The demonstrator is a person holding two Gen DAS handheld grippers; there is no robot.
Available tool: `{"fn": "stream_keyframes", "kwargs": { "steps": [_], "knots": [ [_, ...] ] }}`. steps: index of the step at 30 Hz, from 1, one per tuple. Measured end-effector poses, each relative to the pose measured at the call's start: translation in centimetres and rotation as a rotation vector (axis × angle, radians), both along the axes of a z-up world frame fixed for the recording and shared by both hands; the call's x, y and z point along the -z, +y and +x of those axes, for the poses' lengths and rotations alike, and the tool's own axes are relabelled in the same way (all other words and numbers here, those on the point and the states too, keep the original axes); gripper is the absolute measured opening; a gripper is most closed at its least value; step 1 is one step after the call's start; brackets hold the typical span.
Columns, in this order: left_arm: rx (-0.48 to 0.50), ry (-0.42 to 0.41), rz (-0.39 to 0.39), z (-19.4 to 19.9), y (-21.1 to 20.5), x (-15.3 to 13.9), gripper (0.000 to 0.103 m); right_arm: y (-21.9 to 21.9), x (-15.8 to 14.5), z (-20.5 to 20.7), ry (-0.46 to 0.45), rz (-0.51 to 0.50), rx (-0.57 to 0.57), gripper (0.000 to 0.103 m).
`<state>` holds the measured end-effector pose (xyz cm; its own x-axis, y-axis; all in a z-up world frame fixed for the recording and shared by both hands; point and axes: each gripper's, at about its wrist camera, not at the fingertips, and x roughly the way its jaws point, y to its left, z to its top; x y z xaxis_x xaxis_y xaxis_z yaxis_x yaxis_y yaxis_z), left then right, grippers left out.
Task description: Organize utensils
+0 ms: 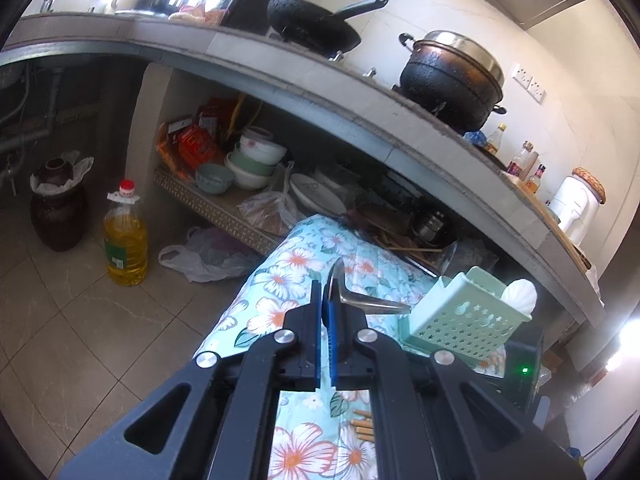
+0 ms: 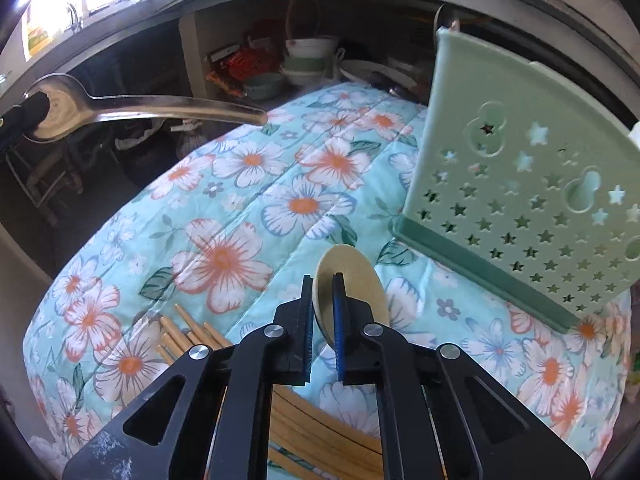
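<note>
- The floral quilt (image 2: pixel 248 216), turquoise with white and orange flowers, covers the work surface and fills most of the right wrist view; beyond it runs the tiled kitchen counter (image 1: pixel 320 92) with a shelf of stacked bowls (image 1: pixel 252 160) beneath.
- On the counter sit a blackened stockpot (image 1: pixel 452 80) with a steel lid and, to its left, a black frying pan (image 1: pixel 312 24).
- The green utensil caddy (image 2: pixel 532 184), plastic and pierced with star cut-outs, stands on the quilt, to the right of both grippers; a white ladle head (image 1: pixel 520 294) pokes from its top (seen in the left wrist view only).
- A bottle of yellow cooking oil (image 1: pixel 125 236) stands on the floor tiles by a dark clay jar (image 1: pixel 58 204).
- The left gripper (image 1: pixel 329 304) has its jaws closed tight on the bowl of a metal spoon (image 1: pixel 372 302); the handle juts sideways towards the caddy, clear of the quilt.
- The right gripper (image 2: pixel 323 300) is clamped on a wooden spoon (image 2: pixel 352 280), its pale round bowl gripped edge-on between the blue pads, just in front of the caddy's base.
- Bamboo chopsticks (image 2: pixel 188 332) lie loose on the quilt, just left of the right gripper.
</note>
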<state>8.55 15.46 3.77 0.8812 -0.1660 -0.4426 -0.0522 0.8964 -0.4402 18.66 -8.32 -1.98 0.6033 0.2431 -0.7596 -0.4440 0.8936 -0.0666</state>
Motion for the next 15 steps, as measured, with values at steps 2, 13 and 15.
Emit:
{"fn": "stream_keyframes", "kwargs": {
  "steps": [2,13,15],
  "knots": [
    [0.011,-0.038,0.007,-0.3,-0.3,-1.0,0.002,-1.2,-1.7,-0.5,-0.038,0.040,0.028,0.005],
    [0.108,-0.256,0.192,2.2,-6.2,-8.1,0.002,-12.1,-11.5,-5.7,-0.286,0.313,0.241,0.004],
    [0.130,-0.269,0.251,3.4,-7.9,-8.5,0.002,-13.8,-12.6,-6.9,-0.319,0.341,0.264,0.004]
  ]
}}
